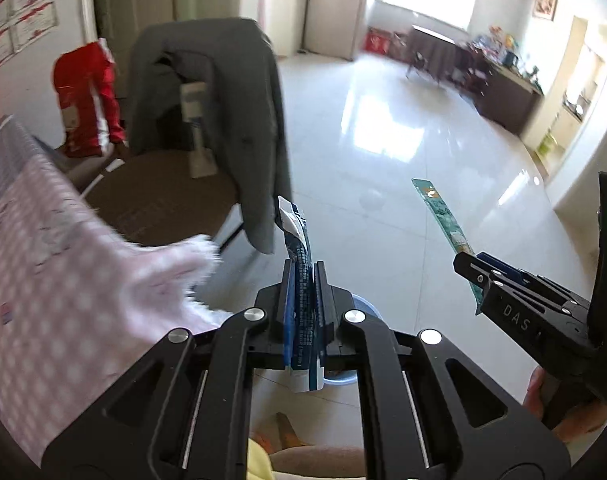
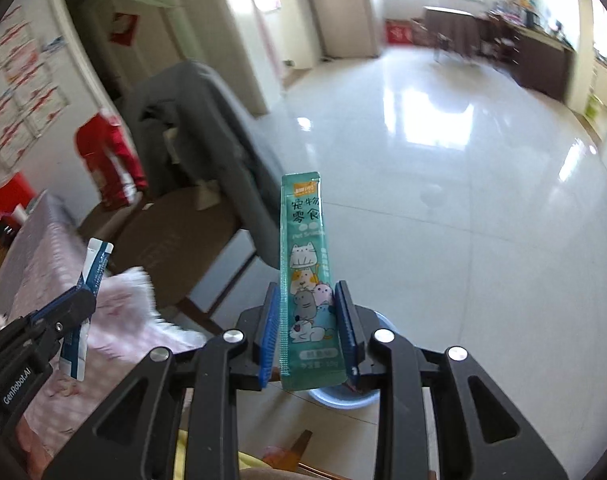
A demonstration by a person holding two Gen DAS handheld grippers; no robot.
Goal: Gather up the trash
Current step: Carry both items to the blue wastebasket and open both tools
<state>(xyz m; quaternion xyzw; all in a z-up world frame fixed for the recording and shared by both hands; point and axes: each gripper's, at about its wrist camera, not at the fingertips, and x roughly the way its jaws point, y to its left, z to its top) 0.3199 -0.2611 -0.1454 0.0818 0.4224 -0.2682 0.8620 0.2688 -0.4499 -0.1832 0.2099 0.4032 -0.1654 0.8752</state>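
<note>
A: Left gripper (image 1: 303,280) clamps a dark blue sachet (image 1: 301,304) edge-on. Right gripper (image 2: 308,300) pinches a teal pet-snack sachet (image 2: 303,256), flat face up between the blue pads (image 2: 269,332).

B: Risks?

A: Both are thin, slick foil strips poking far past the fingertips; a tilt could slide either one out. A pale blue basin (image 2: 343,398) sits just below both tools, probably the bin, mostly hidden. Release off-centre and the floppy strip lands on glossy tile (image 2: 443,240).

Both wrist views look along their fingers, sharing the chair (image 1: 207,128) and floor (image 1: 383,160).
</note>
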